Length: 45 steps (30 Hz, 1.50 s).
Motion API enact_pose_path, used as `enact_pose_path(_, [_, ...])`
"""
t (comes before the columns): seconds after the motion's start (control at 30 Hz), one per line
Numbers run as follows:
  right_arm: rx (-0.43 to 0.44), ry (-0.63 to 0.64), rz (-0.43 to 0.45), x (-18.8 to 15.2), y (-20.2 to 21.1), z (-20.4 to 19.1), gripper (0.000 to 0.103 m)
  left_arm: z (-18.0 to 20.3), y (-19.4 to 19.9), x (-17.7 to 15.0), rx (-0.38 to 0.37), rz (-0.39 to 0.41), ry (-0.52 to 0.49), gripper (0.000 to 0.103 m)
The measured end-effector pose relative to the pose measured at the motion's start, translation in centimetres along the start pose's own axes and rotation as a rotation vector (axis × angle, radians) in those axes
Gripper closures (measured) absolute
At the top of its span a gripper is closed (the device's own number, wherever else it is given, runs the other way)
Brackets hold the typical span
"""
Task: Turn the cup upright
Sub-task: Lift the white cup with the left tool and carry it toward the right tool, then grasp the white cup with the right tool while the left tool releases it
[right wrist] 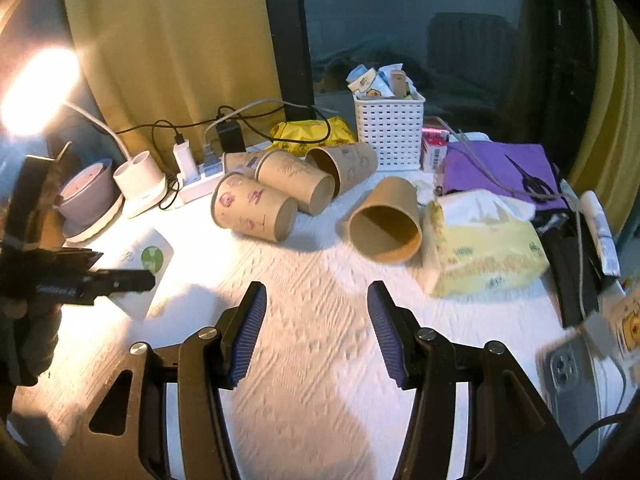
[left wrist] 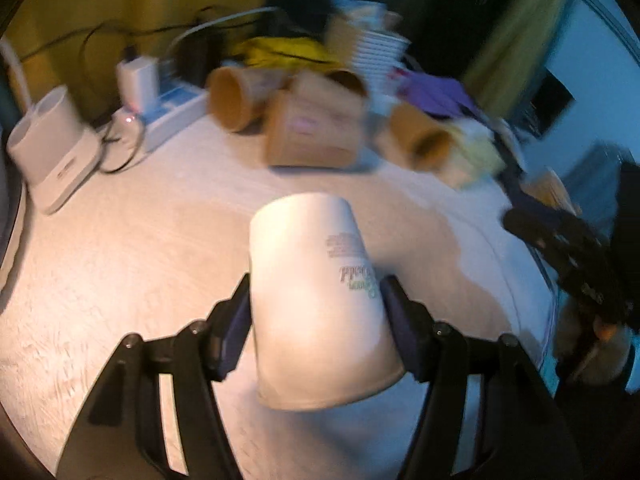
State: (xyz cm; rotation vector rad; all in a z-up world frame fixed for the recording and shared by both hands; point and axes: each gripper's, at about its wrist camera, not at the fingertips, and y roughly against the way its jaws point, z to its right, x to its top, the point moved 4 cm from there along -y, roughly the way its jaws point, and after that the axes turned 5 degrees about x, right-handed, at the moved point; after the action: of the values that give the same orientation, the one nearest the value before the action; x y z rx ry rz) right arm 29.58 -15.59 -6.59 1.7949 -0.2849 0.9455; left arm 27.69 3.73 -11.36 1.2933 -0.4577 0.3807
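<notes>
left claw (left wrist: pixel 316 300) pinches the white cup (left wrist: pixel 320 312) between its pads, closed end pointing away from you | right claw (right wrist: pixel 316 332) spread, holding nothing | risk: thin wall may buckle or slip if you twist fast; brown cups (right wrist: pixel 280 196) lie ahead on the counter (right wrist: pixel 312 280)

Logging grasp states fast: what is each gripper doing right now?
Left gripper: shut on the white cup.
Right gripper: open, holding nothing.

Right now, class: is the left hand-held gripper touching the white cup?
Touching. The left wrist view shows the left hand-held gripper with both pads pressed against the sides of the white cup, no gap visible.
</notes>
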Motion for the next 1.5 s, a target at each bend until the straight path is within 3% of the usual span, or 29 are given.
enact_pose_path(0.23, [-0.023,-0.053,-0.007,-4.0,2.4,0.4,0.048,6.2,1.6,-2.9,-0.002,0.007,-0.282,0.04])
enact_pose_path(0.47, [-0.046,-0.097,-0.061,-8.2,3.3,1.9,0.048,11.3,0.4,-5.5,0.008,-0.034,-0.559,0.04])
enact_pose_path(0.73, [-0.028,-0.109,-0.079,-9.5,3.2,2.7,0.048,16.1,-1.8,-7.2,-0.016,-0.091,-0.841,0.038])
enact_pose_path(0.83, [-0.011,-0.104,-0.086,-9.8,2.9,2.7,0.048,17.0,-2.1,-7.4,-0.023,-0.103,-0.9,0.036])
enact_pose_path(1.13, [0.045,-0.061,-0.115,-10.0,1.9,1.2,0.048,16.8,-1.4,-7.8,0.001,-0.097,-0.912,0.031])
enact_pose_path(1.5, [0.049,-0.002,-0.154,-11.7,3.0,-0.6,0.048,13.3,1.7,-9.1,0.1,-0.065,-0.775,0.03])
